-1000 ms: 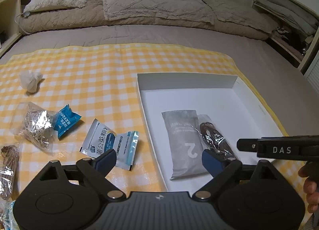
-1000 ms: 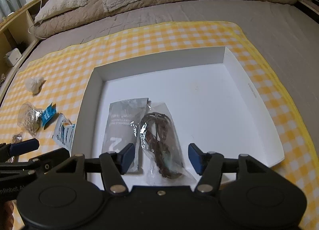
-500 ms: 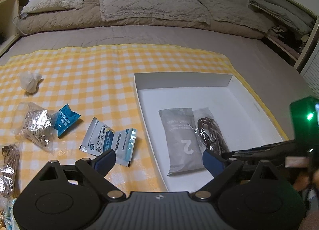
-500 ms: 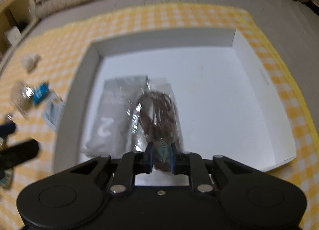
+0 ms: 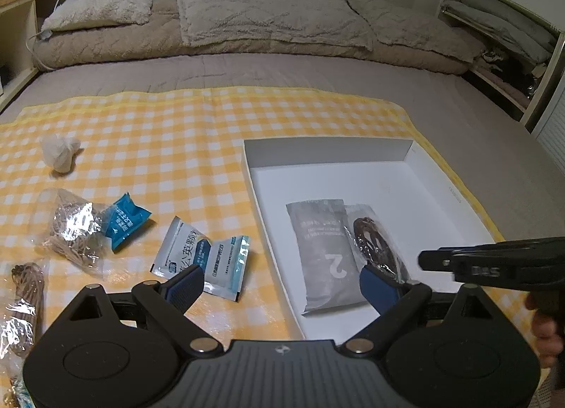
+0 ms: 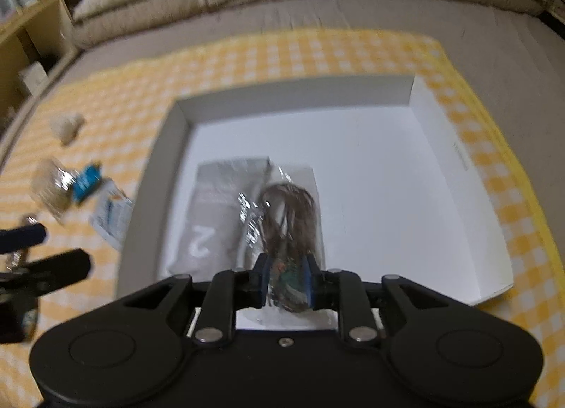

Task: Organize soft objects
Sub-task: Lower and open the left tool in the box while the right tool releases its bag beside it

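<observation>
A white open box lies on the yellow checked cloth. Inside it are a grey pouch marked 2 and, beside it, a clear bag of brown cord. My right gripper has its blue pads pressed on the near end of that bag, and its jaws are opening slightly. The bag still rests in the box, partly over the grey pouch. My left gripper is open above the box's left wall with nothing between its fingers.
Left of the box on the cloth lie two white-blue sachets, a blue packet, a clear bag of beige string, a white bundle and another cord bag. Pillows and shelves stand beyond.
My right gripper went from open around the cord bag to shut on its near end. The left gripper stayed open and barely moved.
</observation>
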`<move>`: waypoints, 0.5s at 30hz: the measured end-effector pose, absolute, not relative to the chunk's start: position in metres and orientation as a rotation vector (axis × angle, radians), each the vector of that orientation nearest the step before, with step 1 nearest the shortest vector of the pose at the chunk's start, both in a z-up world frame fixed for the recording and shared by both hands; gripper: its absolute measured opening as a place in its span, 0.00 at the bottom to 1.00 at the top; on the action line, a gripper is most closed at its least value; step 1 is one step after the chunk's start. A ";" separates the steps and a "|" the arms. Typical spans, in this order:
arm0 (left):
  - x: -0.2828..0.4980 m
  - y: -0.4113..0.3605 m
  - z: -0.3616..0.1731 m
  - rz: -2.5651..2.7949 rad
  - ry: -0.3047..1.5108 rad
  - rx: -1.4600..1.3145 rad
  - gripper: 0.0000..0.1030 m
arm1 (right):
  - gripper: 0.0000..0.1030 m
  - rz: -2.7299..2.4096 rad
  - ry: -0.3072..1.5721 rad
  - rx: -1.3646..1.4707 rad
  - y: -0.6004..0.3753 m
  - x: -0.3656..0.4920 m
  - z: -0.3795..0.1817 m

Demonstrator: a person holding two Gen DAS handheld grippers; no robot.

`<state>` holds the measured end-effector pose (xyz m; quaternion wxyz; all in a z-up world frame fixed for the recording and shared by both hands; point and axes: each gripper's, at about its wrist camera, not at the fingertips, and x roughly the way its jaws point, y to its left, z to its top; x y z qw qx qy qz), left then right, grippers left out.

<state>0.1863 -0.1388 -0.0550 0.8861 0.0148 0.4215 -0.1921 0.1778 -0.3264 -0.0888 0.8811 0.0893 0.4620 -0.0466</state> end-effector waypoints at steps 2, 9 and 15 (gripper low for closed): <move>0.184 -0.138 -0.053 -0.400 0.871 0.030 0.93 | 0.24 -0.088 0.930 0.192 -0.326 0.170 -0.080; 0.174 -0.132 -0.045 -0.397 0.844 0.035 0.96 | 0.45 -0.077 0.822 0.163 -0.321 0.141 -0.055; 0.166 -0.125 -0.040 -0.377 0.828 0.042 0.99 | 0.70 -0.104 0.772 0.113 -0.321 0.123 -0.046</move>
